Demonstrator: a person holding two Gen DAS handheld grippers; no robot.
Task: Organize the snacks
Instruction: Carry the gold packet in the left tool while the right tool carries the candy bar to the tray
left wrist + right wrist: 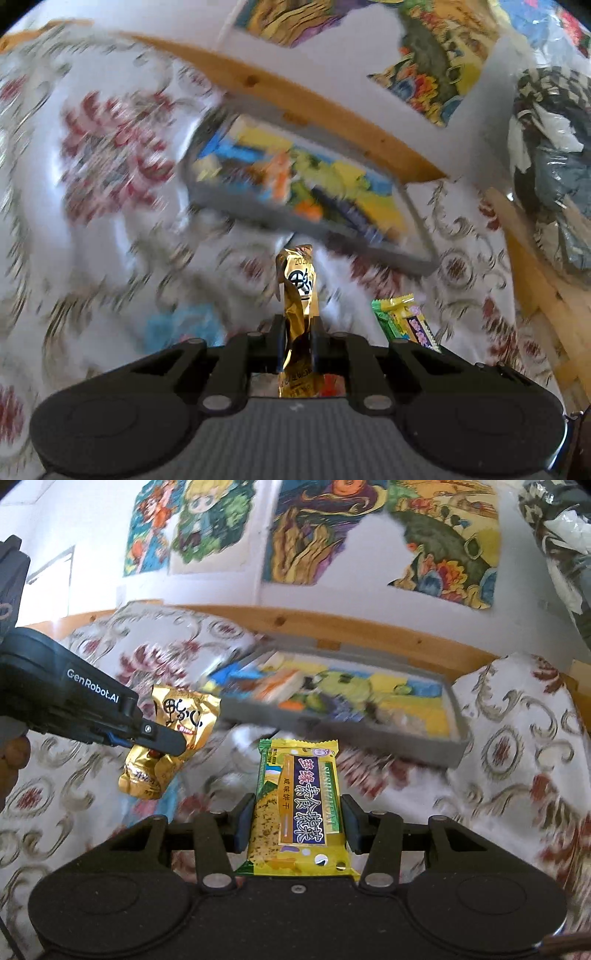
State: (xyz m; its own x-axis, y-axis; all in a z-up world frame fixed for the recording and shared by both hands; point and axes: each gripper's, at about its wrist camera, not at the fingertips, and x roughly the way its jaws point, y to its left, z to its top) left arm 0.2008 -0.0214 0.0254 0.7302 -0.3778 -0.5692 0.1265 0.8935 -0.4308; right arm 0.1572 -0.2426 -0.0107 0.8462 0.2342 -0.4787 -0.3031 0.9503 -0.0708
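Two packets are in hand, one per gripper. Seen from the left wrist, the left gripper (298, 343) sits at the bottom centre of the frame, its fingers pressed together on a crumpled gold packet (297, 295) that stands up between them. Above it, in the middle of the frame, a grey tray (236, 210) full of bright wrappers lies on the flowered cloth (103, 155), badly blurred. A green and yellow packet (404, 319) shows at the lower right, just beside the gripper's body. A wooden rail (295, 99) runs across the upper part of the frame.

From the right wrist, the right gripper (297, 825) fills the bottom centre, its fingers closed against both long sides of the green and yellow packet (299, 808), which lies flat and points up the frame. At the left edge the left gripper (162, 738) reaches in, clamped on the gold packet (173, 731), which hangs clear of the cloth (517, 738). The grey tray (456, 738) rests in the middle of the frame, beyond both packets, below the wooden rail (332, 624) and the coloured posters (325, 531) on the wall.
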